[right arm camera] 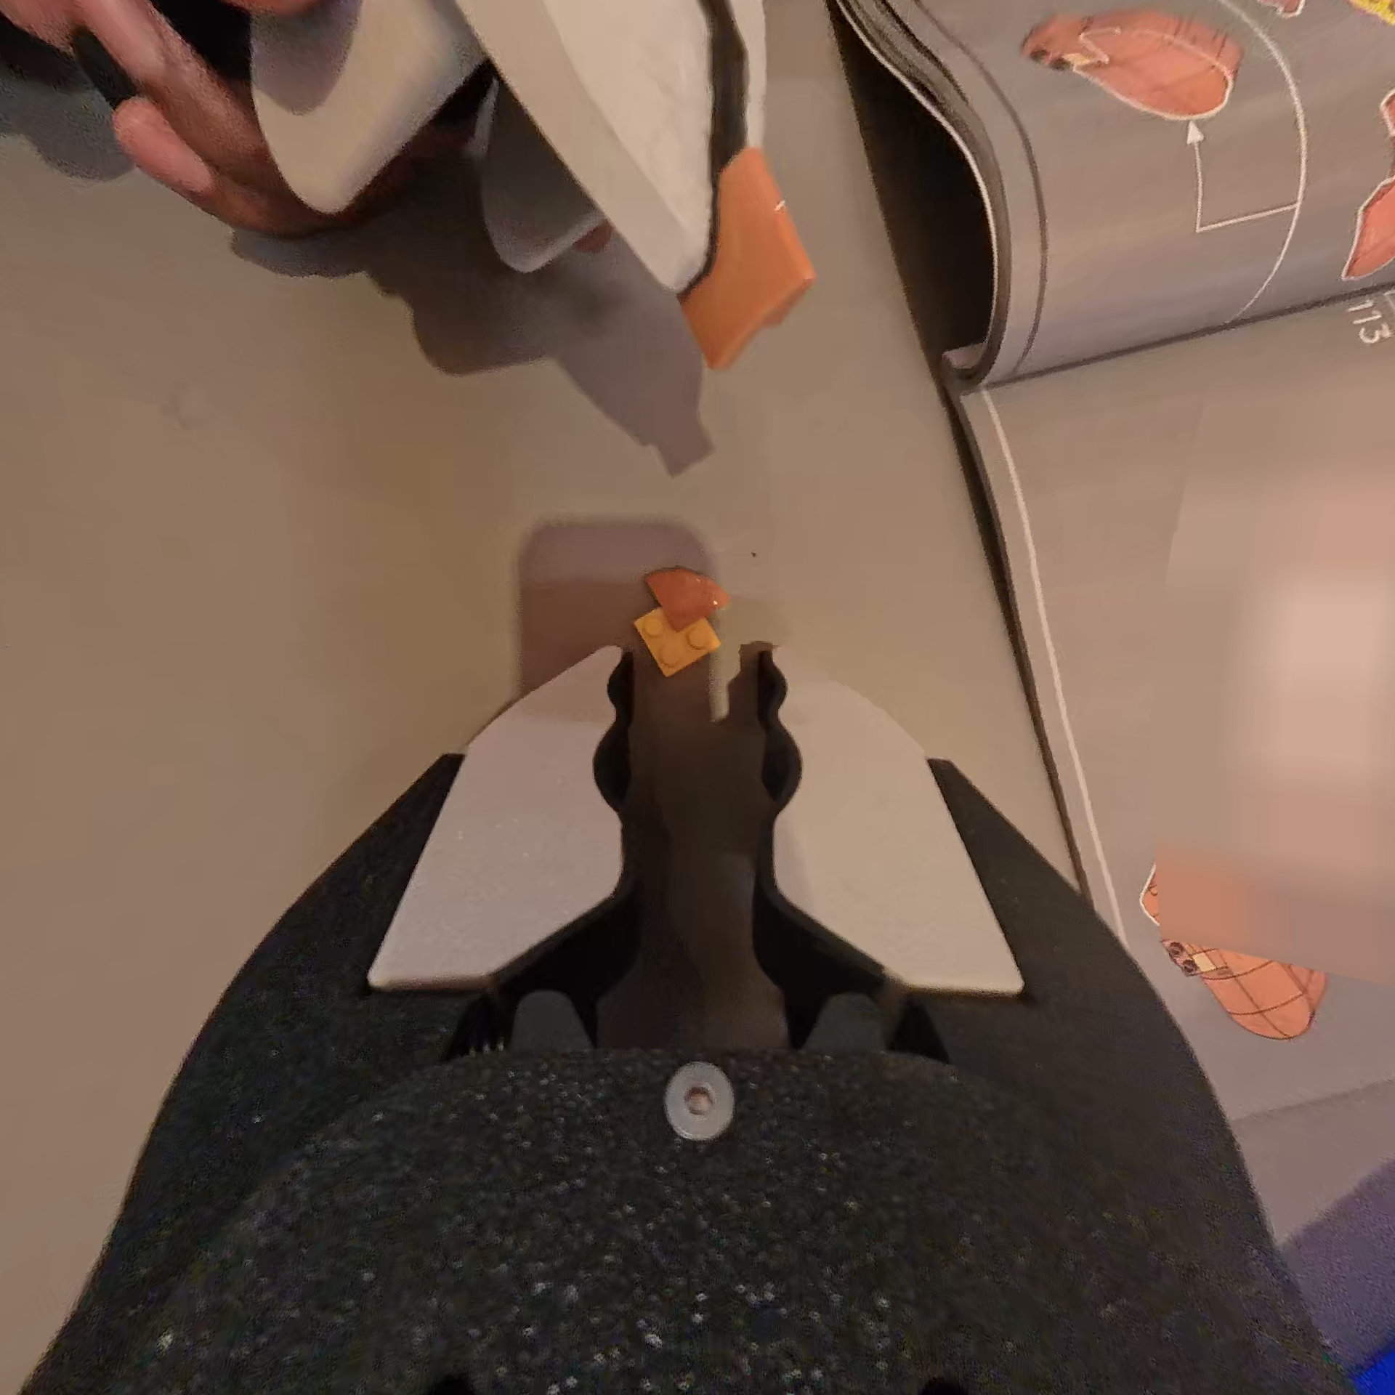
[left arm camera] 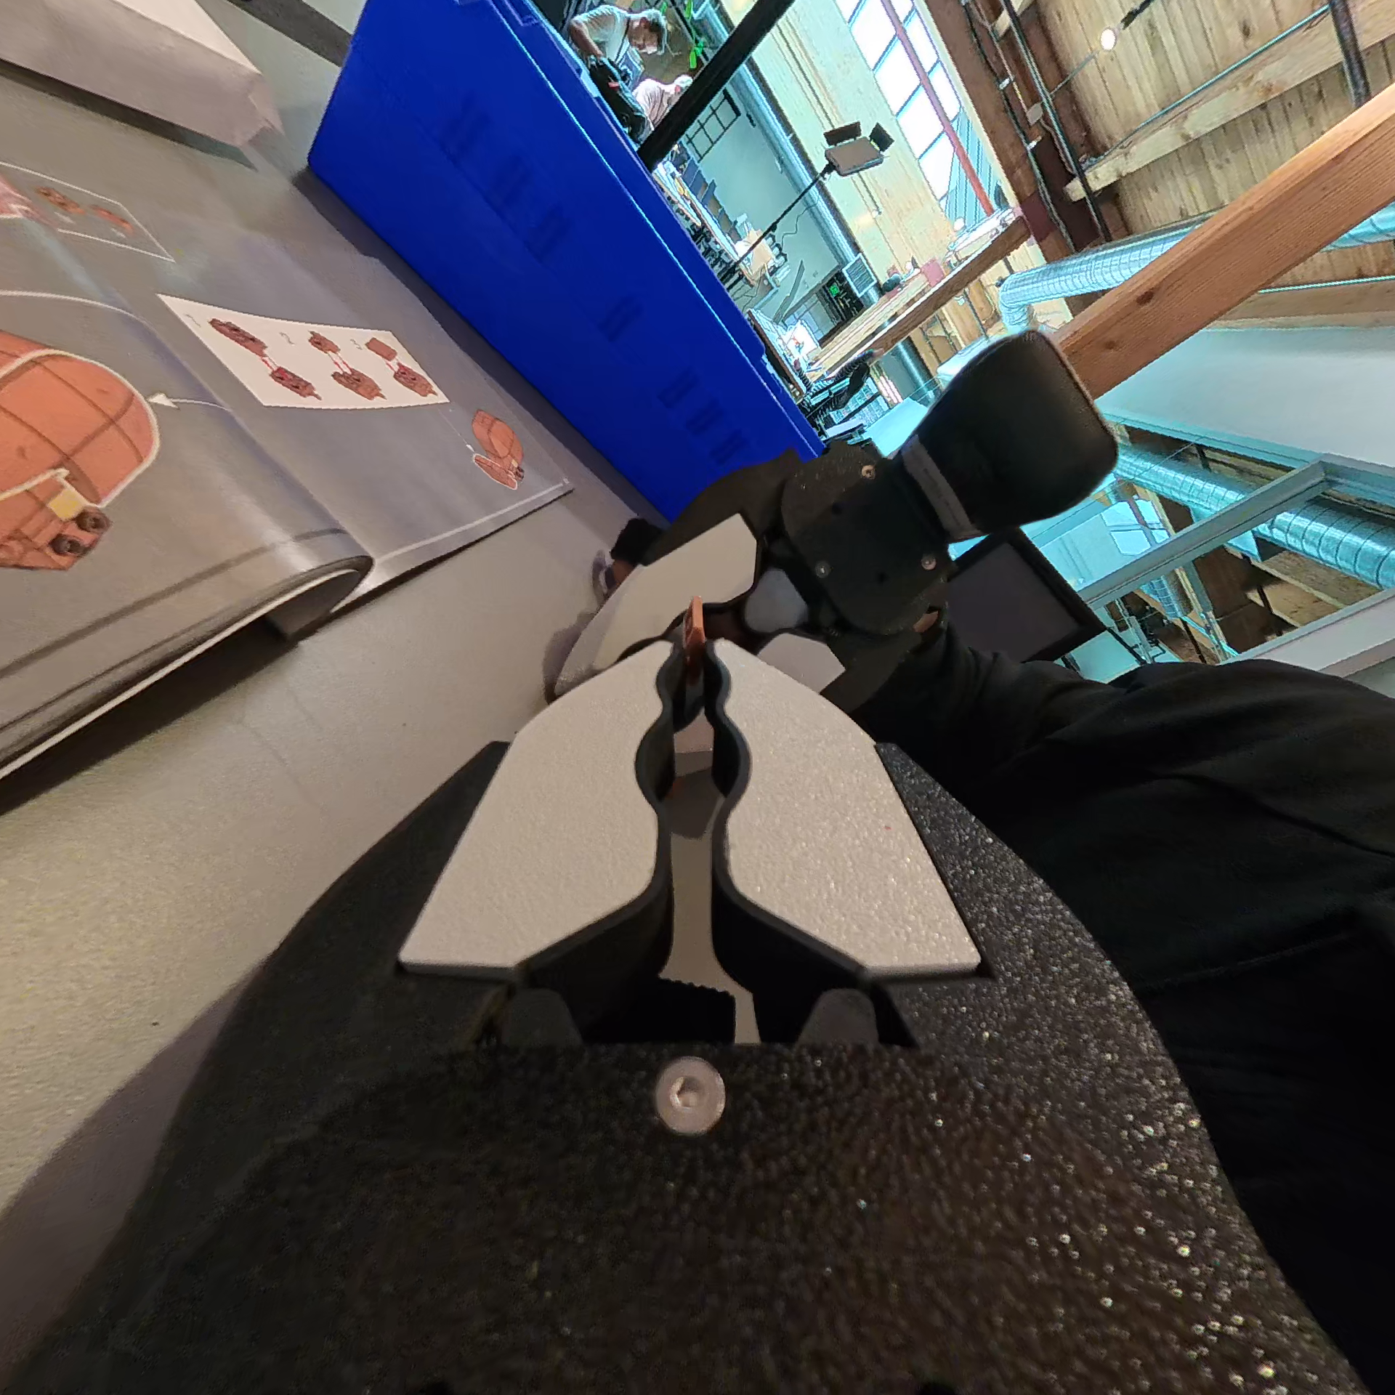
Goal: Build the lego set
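Note:
My left gripper is shut on a thin orange-brown lego tile, held on edge above the grey table. In the right wrist view that tile sticks out from the left gripper's white fingers at the top. My right gripper is open and low over the table. A small yellow plate with an orange-brown curved piece on one corner lies just beyond its fingertips. In the left wrist view the right gripper's fingers sit right behind the held tile.
An open instruction booklet lies on the table to the left; in the right wrist view it is on the right. A blue bin stands behind it. A black sleeve and a hand hold the grippers. About 8 cm separates my left fingertips from my right.

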{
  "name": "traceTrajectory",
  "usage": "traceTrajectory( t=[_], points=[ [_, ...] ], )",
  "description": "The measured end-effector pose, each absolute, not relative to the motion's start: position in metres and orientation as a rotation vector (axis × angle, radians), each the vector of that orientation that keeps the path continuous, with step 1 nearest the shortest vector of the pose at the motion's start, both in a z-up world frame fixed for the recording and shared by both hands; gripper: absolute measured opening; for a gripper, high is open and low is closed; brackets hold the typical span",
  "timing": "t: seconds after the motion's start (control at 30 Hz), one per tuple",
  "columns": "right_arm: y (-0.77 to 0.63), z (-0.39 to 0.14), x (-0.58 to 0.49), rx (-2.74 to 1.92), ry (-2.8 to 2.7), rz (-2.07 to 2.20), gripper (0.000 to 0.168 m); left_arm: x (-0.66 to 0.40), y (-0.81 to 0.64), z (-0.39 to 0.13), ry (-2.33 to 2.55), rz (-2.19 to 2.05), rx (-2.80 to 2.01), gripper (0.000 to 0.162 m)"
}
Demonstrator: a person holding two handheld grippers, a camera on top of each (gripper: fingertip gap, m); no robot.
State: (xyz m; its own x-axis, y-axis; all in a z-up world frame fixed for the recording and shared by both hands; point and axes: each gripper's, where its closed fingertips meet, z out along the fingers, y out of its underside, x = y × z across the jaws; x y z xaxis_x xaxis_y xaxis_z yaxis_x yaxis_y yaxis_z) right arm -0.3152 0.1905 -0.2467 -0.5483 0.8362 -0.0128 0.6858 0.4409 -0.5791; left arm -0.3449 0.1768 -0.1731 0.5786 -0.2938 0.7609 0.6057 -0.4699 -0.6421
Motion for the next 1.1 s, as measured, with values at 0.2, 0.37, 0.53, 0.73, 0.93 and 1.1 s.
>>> traceTrajectory(
  t=[0.2, 0.37, 0.53, 0.73, 0.93, 1.1],
  points=[
    [0.17, -0.243, -0.304, -1.247, -2.512, 0.859, 0.032, -0.346, 0.177, -0.172, -0.257, -1.075, -1.762, 0.003],
    [0.175, -0.238, -0.308, -1.211, -2.489, 0.862, 0.031, -0.346, 0.176, -0.171, -0.256, -1.072, -1.761, 0.003],
    [0.178, -0.246, -0.31, -1.236, -2.495, 0.812, 0.032, -0.346, 0.176, -0.171, -0.253, -1.071, -1.762, 0.004],
    [0.151, -0.241, -0.299, -1.154, -2.573, 0.887, 0.032, -0.347, 0.176, -0.17, -0.256, -1.063, -1.76, 0.003],
    [0.17, -0.236, -0.316, -1.129, -2.514, 0.834, 0.03, -0.349, 0.177, -0.173, -0.264, -1.058, -1.766, 0.003],
    [0.165, -0.245, -0.311, -1.18, -2.564, 0.812, 0.031, -0.351, 0.177, -0.171, -0.264, -1.049, -1.76, 0.003]
  ],
)
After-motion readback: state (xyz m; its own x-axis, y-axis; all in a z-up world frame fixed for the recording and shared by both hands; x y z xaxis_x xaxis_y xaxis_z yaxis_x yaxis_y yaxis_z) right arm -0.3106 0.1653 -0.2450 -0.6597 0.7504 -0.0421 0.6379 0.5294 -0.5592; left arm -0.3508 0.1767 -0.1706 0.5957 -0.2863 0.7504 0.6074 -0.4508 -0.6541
